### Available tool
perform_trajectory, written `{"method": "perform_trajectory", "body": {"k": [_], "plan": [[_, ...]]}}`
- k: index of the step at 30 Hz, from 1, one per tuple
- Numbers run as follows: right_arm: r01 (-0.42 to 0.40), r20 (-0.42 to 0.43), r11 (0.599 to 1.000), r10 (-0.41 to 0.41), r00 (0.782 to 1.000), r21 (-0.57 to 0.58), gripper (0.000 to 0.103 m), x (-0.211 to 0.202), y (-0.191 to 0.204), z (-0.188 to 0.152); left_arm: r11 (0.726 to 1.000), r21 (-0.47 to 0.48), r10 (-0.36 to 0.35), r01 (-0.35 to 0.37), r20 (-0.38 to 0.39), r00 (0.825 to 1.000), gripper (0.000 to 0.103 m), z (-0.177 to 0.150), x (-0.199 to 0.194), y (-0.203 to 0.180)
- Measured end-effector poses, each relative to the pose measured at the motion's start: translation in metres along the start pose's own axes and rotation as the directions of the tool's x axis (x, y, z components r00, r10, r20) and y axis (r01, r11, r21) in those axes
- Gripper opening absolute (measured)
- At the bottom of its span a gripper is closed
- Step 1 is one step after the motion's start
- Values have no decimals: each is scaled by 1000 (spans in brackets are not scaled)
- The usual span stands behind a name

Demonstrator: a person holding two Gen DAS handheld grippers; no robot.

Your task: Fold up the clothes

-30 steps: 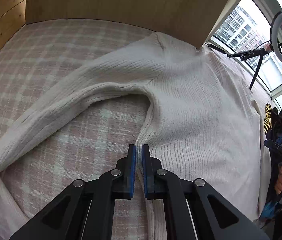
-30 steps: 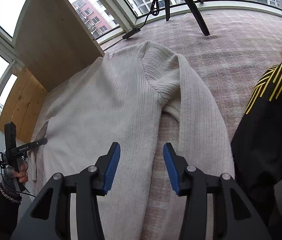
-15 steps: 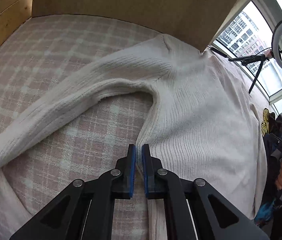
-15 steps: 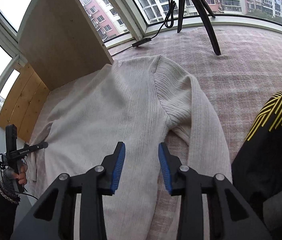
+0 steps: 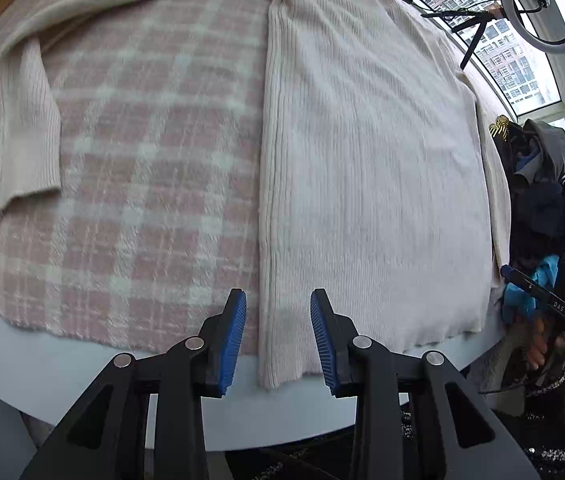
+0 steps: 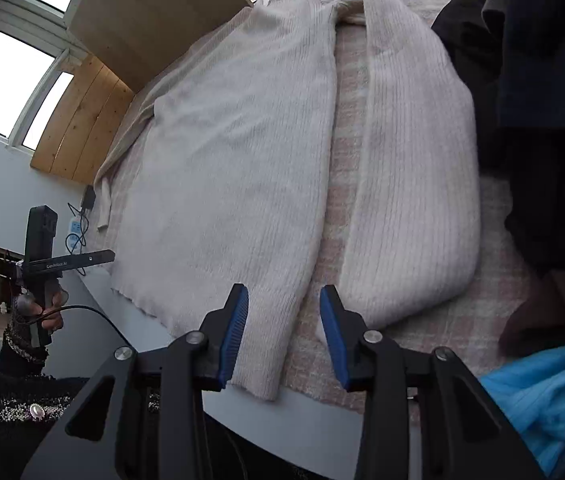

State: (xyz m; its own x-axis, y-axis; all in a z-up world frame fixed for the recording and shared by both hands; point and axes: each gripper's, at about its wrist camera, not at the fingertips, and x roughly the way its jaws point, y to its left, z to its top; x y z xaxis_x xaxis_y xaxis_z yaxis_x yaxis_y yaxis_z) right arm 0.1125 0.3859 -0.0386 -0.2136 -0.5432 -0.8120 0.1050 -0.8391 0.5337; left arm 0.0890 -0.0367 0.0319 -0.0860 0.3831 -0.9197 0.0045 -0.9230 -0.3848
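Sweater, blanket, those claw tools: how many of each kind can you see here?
Cream ribbed sweater: 1
Pink plaid blanket: 1
Claws, the left claw and the right claw: 2
Ring light: 1
Pile of dark clothes: 1
Total: 6

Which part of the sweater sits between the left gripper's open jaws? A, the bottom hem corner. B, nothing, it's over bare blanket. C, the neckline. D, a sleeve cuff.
A: in the left wrist view, the left gripper stands open around the sweater's bottom hem corner, which overhangs the blanket edge; the cuff lies far off to the left.
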Motion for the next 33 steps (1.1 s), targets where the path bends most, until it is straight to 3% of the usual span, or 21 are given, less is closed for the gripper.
{"method": "perform_trajectory", "body": {"k": [2, 3, 5, 8, 10, 14, 23, 24, 25, 26, 29, 33], "plan": [[-9, -24, 1000, 8, 1000, -3, 37, 10, 2, -5, 1000, 10, -16, 16, 19, 1000, 30, -7, 1, -3], [-11, -35, 1000, 11, 999, -8, 37, 14, 4, -7, 1000, 26, -18, 17, 36, 999, 10, -9, 0, -7], [-4, -59, 1000, 2, 998, -28, 37, 18, 8, -11, 998, 60, -9, 5, 78, 997, 5, -11, -7, -12], [-17, -21, 999, 16, 1000, -34, 38, 9, 10, -14, 1000, 19, -24, 21, 181, 983, 4, -12, -36, 0], [-38, 0, 999, 39, 999, -28, 45, 4, 8, -18, 999, -50, 10, 1, 227, 974, 4, -12, -47, 21], [-35, -14, 998, 34, 999, -43, 45, 11, 8, -26, 997, -71, 57, -41, 232, 971, 4, -11, -44, 34], [-78, 34, 992, 81, 996, -99, 45, 33, 34, -30, 995, -80, 68, -52, 209, 976, 4, -4, -31, 41], [-75, 42, 993, 79, 996, -96, 39, 33, 34, -29, 996, -74, 62, -48, 202, 977, 4, -4, -30, 40], [-66, 43, 993, 70, 997, -95, 11, 34, 34, -29, 997, -68, 56, -43, 196, 979, 4, -4, -29, 39], [-57, 45, 995, 61, 997, -85, 6, 33, 33, -28, 997, -62, 49, -38, 191, 980, 4, -5, -29, 37], [-72, 75, 996, 75, 994, -49, 6, 14, 30, -27, 999, -50, 10, 0, 184, 983, 4, -8, -36, 29], [-45, 140, 993, 60, 988, -108, 5, -30, 44, -27, 999, 4, -42, 42, 195, 980, 4, -19, -50, 11]]}}
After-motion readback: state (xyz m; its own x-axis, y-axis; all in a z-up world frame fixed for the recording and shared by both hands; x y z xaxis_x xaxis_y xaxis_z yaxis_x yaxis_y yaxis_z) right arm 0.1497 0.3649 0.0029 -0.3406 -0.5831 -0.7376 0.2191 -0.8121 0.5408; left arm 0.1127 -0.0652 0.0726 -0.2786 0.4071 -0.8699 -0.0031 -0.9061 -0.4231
